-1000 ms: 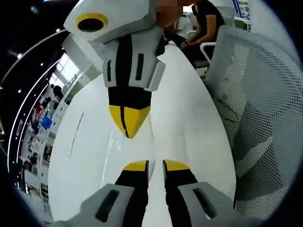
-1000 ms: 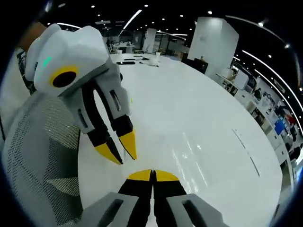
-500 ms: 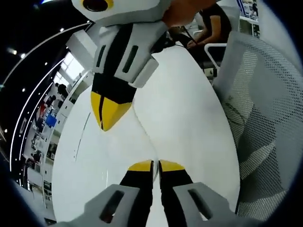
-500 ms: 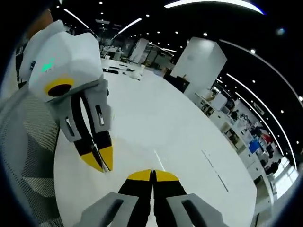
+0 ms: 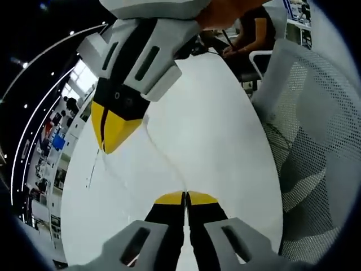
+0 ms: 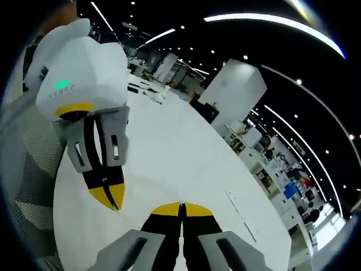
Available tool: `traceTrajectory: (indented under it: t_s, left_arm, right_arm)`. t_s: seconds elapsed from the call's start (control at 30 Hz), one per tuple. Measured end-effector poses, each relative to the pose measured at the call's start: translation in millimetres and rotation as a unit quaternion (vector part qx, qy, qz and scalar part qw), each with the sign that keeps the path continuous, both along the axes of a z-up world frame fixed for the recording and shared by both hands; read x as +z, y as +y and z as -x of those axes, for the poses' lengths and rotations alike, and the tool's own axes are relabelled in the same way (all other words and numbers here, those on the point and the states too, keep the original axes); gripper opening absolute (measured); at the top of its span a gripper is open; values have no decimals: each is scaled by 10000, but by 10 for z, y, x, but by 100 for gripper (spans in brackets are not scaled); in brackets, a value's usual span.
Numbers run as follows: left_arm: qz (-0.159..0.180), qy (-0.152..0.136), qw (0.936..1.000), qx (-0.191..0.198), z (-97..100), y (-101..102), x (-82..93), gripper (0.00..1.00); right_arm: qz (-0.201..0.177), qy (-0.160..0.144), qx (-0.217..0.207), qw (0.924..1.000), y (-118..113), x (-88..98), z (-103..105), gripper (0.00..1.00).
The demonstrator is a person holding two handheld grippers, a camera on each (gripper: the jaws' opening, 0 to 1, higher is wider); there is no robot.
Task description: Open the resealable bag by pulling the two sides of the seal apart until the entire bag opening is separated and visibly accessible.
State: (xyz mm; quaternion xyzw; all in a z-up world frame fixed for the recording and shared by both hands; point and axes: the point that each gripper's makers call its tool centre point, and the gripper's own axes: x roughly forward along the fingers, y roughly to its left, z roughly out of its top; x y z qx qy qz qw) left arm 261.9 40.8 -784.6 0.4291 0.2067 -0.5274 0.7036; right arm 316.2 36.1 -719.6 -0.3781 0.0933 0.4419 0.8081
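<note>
Left gripper view: my left claw [image 5: 184, 198] sits at the bottom centre, yellow tips pressed together with no gap I can see. A thin, clear curved edge rises from right between them. That's the bag [image 5: 162, 157], see-through and hard to make out against the white table [image 5: 225, 130]. The edge runs up and left to the right claw [image 5: 108, 134], which comes down from the top left with its tips closed to a point. The bag seems to be pinched there too, stretched between the two claws above the table. A hand [image 5: 225, 11] grips that claw at the top edge. There's a mesh chair [image 5: 316, 141] down the right side and a person [image 5: 254, 25] seated at the top right

Right gripper view: right claw [image 6: 181, 209] is at the bottom centre, jaws closed tight, and I can't make out the bag's film here. Left claw [image 6: 109, 196] hangs in from the left, tips together and pointing down, close to mine but not touching. Table [image 6: 186, 164] spreads behind them, chair mesh [image 6: 28, 186] at far left, white pillar [image 6: 237, 90] beyond
</note>
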Motion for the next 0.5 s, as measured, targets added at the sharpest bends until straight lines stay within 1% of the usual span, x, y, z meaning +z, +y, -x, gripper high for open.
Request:
traceTrajectory:
  t_s: [0.07,0.1,0.17,0.3,0.43,0.5]
  left_arm:
    - [-30,77,10000,29,11,23,-33,0]
    - [-43,88,9999,39,11,33,-42,0]
    - [-88,125,9999,74,13,75,-79,0]
    - [-65,113,9998,134,10,118,-87,1]
    - [5,130,9996,239,3,149,-87,2]
    - [152,163,9991,366,-11,157,-65,3]
  right_arm:
    - [33,89,32,9999,2,-55,24,0]
    - [114,254,40,9996,-6,-133,50,0]
    - [262,339,126,9990,-15,-220,82,0]
    - [363,490,157,9980,-29,-319,116,0]
    - [456,580,164,9971,-38,-396,124,0]
    - [503,619,150,9967,-43,-433,118,0]
